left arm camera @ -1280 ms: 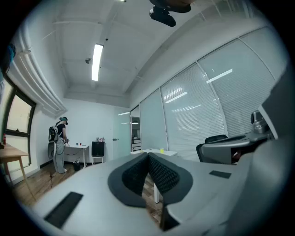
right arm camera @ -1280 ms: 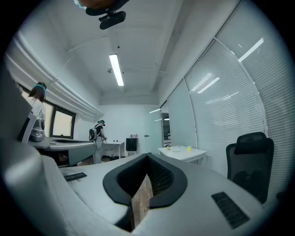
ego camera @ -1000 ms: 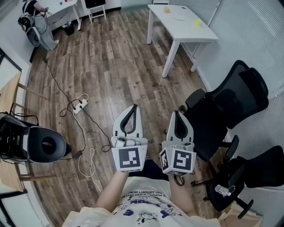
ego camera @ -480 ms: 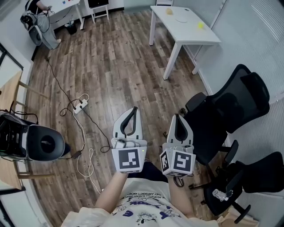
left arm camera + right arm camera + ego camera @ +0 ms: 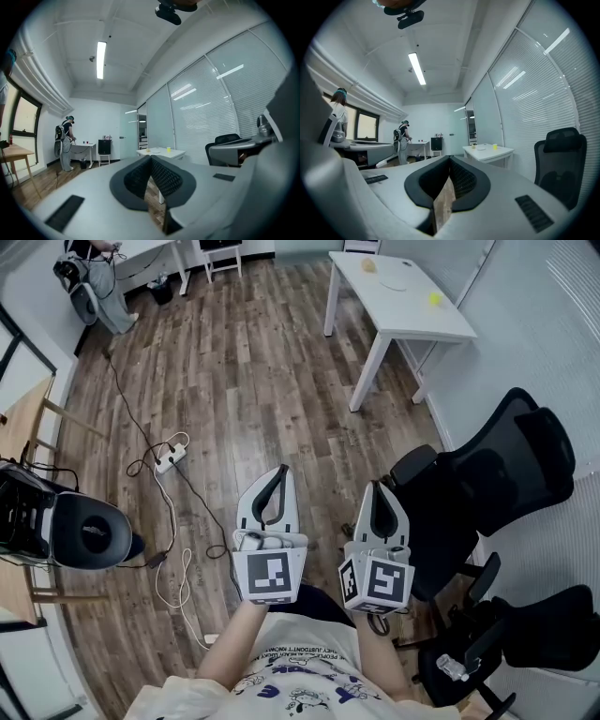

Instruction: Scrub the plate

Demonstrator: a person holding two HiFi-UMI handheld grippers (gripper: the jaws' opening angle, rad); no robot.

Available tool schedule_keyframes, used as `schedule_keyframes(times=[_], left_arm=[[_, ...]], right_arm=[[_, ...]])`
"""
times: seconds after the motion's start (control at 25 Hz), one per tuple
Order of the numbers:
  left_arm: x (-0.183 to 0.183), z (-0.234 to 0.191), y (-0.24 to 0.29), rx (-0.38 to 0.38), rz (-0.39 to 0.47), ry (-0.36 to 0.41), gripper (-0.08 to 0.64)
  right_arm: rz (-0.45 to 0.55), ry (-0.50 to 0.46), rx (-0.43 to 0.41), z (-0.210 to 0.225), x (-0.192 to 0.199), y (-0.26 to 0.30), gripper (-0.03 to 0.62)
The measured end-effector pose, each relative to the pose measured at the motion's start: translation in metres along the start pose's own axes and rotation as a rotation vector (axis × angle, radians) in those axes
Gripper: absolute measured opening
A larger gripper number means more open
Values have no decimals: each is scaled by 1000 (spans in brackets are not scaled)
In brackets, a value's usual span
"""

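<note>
Two closed grippers over the floor (image 5: pixel 234 381), plate (image 5: pixel 397 282) far off on the table (image 5: pixel 417 322).
The left gripper (image 5: pixel 283 468) and right gripper (image 5: pixel 377 485) sit side by side near the person, each with its jaws meeting at the tips and nothing between them. The plate lies on the white table at far right, between a small orange thing (image 5: pixel 369 265) and a yellow one (image 5: pixel 434 298), well apart from both grippers. Black chairs (image 5: pixel 497 465) stand at right.

A white table (image 5: pixel 412 317) stands on wood floor (image 5: pixel 244 381), a black office chair (image 5: pixel 497 465) nearby.
</note>
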State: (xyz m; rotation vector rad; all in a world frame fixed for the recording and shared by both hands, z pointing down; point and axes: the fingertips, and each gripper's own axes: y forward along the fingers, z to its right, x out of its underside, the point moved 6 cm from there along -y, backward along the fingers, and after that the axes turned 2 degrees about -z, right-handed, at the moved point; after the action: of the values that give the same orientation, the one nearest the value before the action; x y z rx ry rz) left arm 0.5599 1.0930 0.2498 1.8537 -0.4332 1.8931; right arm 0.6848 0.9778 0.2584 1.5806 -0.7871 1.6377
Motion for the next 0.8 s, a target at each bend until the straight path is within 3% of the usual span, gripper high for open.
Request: schedule_keyframes(times=[0.36, 0.8], left_arm=[[2, -5, 25, -13, -6, 2, 25], [-2, -50, 102, 15, 8, 6, 25]], right_arm=[[-17, -1, -13, 7, 1, 30, 18], [-6, -22, 9, -5, -3, 114, 20]])
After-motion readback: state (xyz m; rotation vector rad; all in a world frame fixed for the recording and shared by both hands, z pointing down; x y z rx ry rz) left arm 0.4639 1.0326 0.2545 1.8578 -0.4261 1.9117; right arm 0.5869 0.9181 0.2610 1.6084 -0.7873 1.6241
